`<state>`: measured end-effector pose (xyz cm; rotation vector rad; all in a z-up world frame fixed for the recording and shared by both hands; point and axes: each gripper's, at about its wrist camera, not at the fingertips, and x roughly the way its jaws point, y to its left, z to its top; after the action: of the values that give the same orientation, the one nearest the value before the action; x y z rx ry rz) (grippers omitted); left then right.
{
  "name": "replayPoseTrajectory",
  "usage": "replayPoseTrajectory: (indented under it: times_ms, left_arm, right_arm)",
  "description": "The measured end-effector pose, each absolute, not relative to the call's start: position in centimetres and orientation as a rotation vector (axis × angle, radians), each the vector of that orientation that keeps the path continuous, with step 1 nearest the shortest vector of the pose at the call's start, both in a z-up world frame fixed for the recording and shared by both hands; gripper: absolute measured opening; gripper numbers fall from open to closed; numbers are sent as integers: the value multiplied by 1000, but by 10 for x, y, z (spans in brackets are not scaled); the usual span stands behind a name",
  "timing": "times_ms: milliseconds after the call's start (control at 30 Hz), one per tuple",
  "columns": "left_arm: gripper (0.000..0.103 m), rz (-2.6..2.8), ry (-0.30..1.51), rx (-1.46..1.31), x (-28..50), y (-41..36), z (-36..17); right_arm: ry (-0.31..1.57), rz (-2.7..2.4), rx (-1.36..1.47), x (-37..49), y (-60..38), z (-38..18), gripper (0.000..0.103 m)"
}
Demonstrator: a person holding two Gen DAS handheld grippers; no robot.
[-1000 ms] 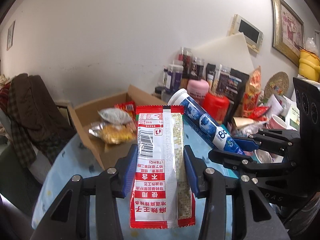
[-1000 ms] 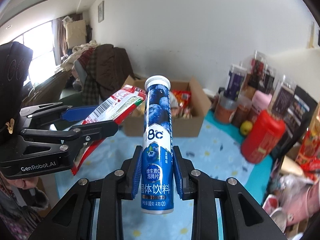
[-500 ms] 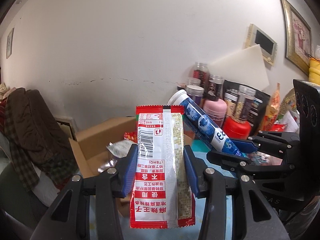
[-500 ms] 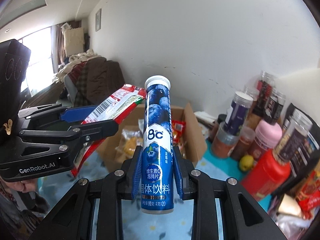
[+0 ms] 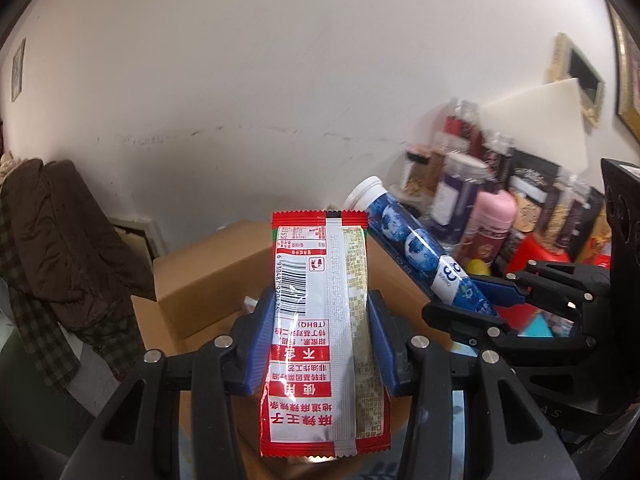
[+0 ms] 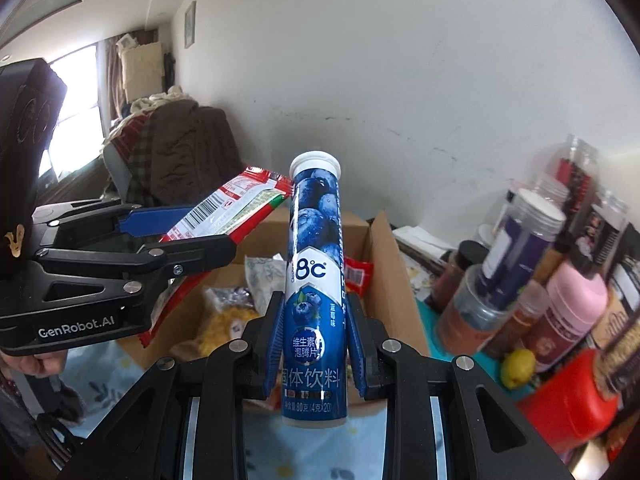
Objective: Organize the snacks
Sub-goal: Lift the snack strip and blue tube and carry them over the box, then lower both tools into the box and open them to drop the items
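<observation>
Left gripper (image 5: 320, 336) clamped red-and-silver foil snack packet (image 5: 320, 280) | right gripper (image 6: 316, 344) clamped blue blueberry tablet tube (image 6: 314, 280) | both hovered above open brown cardboard box (image 6: 384, 280) | box contents partly hidden.

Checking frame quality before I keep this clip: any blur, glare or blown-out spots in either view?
Left wrist: jars at right are motion-smeared, red snack packet stays sharp with a small glare streak low on its foil. Right wrist: window at left is blown out, jars soft, blue tube crisp; fisheye bends the walls in both.

Glossy foil packet (image 5: 320, 312), matt cardboard box (image 5: 216, 280)
</observation>
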<state>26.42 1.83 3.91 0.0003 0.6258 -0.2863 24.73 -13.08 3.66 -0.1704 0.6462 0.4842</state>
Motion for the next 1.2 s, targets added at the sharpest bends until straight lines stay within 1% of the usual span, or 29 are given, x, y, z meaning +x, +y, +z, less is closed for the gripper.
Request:
replayPoseTrajectory:
  times_ms: [167,467,700,867,967,1000,1100,1167,1200]
  left_arm:
    - [44,-262,716,-12,294,25,13]
    - [44,-190,828,10,315,32,-21]
    - [45,-155,895,-11,321,40,-33]
    - [45,-137,909,-16,320,42,-38]
    - [48,-124,914,9,319,39,-38]
    - [50,-116,915,20,319,37,-38]
    - [51,-104,914,38,318,34,-37]
    - [52,-96,920,33,318,34,-36]
    - [52,-94,922,29,319,33,-35]
  right_arm:
    - [693,506,-155,274,-121,13,28]
    - [776,521,-164,297,-110,-20,28]
    - [818,524,-224,300,-96,-36,28]
    - [838,513,-262,299,-88,-47,28]
    - [858,504,-268,301,-87,-51,28]
    - [862,501,-269,301,-87,-52,28]
    - [862,483,-275,301,-88,-50,30]
    - [860,479,-266,301,-91,-47,38]
    - [858,478,-260,300,-93,-45,40]
